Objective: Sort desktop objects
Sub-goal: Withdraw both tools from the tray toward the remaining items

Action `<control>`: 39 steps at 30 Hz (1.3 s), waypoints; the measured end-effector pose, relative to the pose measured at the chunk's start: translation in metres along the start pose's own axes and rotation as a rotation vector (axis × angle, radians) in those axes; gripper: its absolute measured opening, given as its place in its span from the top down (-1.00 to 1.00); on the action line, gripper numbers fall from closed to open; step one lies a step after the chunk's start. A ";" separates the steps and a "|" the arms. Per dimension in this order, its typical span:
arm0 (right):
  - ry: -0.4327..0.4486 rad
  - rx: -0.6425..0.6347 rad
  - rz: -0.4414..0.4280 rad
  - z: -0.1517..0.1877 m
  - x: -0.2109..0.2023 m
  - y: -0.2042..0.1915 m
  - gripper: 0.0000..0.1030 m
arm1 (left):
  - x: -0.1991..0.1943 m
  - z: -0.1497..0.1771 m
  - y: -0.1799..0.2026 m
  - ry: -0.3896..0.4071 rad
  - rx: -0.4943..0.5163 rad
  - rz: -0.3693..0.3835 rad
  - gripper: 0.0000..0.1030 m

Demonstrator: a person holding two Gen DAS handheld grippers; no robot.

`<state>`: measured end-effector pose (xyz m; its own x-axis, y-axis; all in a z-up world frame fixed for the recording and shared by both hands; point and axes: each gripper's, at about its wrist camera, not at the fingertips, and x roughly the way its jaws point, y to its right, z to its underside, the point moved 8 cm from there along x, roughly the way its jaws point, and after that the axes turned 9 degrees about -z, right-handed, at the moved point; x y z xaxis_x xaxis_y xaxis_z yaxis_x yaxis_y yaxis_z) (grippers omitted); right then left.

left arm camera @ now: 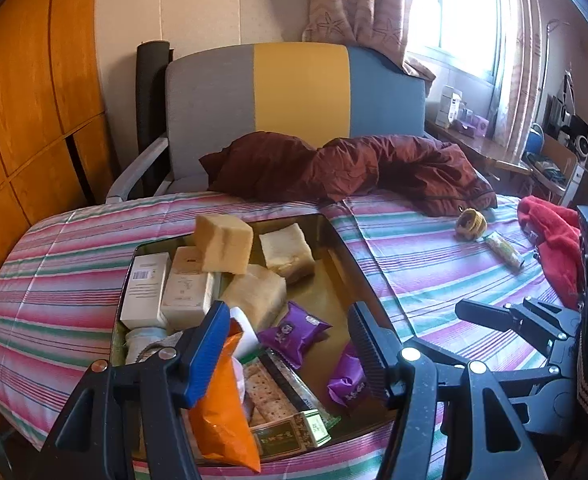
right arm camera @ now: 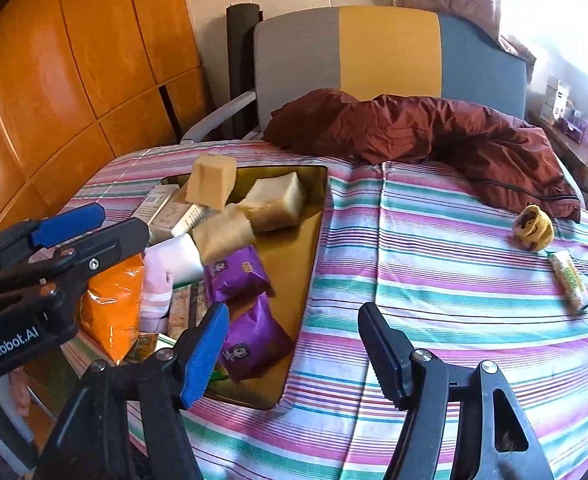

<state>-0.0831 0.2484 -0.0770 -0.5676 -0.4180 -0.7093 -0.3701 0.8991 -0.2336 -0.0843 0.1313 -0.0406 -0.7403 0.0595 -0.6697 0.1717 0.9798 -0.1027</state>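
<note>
Sorting in progress, judged largely done. The gold tray (left arm camera: 335, 276), lower centre of the left-wrist view, already holds most of the goods: three pale sponge-like blocks (left arm camera: 224, 244), two white cartons (left arm camera: 166, 290) at its left wall, an orange snack bag (left arm camera: 222, 400), a cracker pack (left arm camera: 272, 384) and two purple snack packets (left arm camera: 294, 330). Judged still to be gathered are the items lying loose on the cover at right of frame: a yellow knitted piece (right arm camera: 533, 227), a green-and-white wrapped bar (right arm camera: 569, 282) just beside it, and a red cloth (left arm camera: 553, 240) at the right edge.

Surface and room. The tray rests on a pink, green and white striped cover (right arm camera: 433, 248) filling the lower half of both views. A maroon jacket (right arm camera: 433, 132) lies crumpled along its far edge. Behind stands a chair back in grey, yellow and blue panels (left arm camera: 297, 88); orange wooden panelling (left arm camera: 26, 100) occupies the left, a curtained window (left arm camera: 465, 12) the upper right, with a cluttered side desk (left arm camera: 477, 144) beneath it.

Grippers. The left gripper (left arm camera: 290, 340) hangs over the near end of the tray, jaws apart and grasping nothing; the orange bag merely lies beside its blue pad. The right gripper (right arm camera: 294, 348) hangs over the tray's right rim and the cover, jaws opening, with nothing between them.
</note>
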 end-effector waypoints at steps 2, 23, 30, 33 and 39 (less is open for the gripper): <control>-0.001 -0.001 0.011 0.000 -0.002 0.004 -0.32 | 0.000 0.000 0.004 0.001 0.008 0.006 -0.21; 0.001 0.080 0.156 0.001 -0.036 0.093 -0.37 | 0.009 -0.016 0.076 0.012 0.146 0.086 -0.21; -0.006 0.151 0.213 0.004 -0.051 0.149 -0.37 | 0.015 -0.023 0.113 0.015 0.204 0.123 -0.21; -0.008 0.179 0.246 0.005 -0.058 0.175 -0.37 | 0.018 -0.025 0.130 0.013 0.228 0.141 -0.21; -0.015 0.237 0.304 0.010 -0.069 0.227 -0.37 | 0.027 -0.029 0.160 0.005 0.274 0.173 -0.21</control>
<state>-0.1208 0.4825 -0.0881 -0.6138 -0.1269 -0.7792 -0.0048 0.9876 -0.1571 -0.0959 0.2953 -0.0537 -0.6880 0.2221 -0.6909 0.4633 0.8672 -0.1826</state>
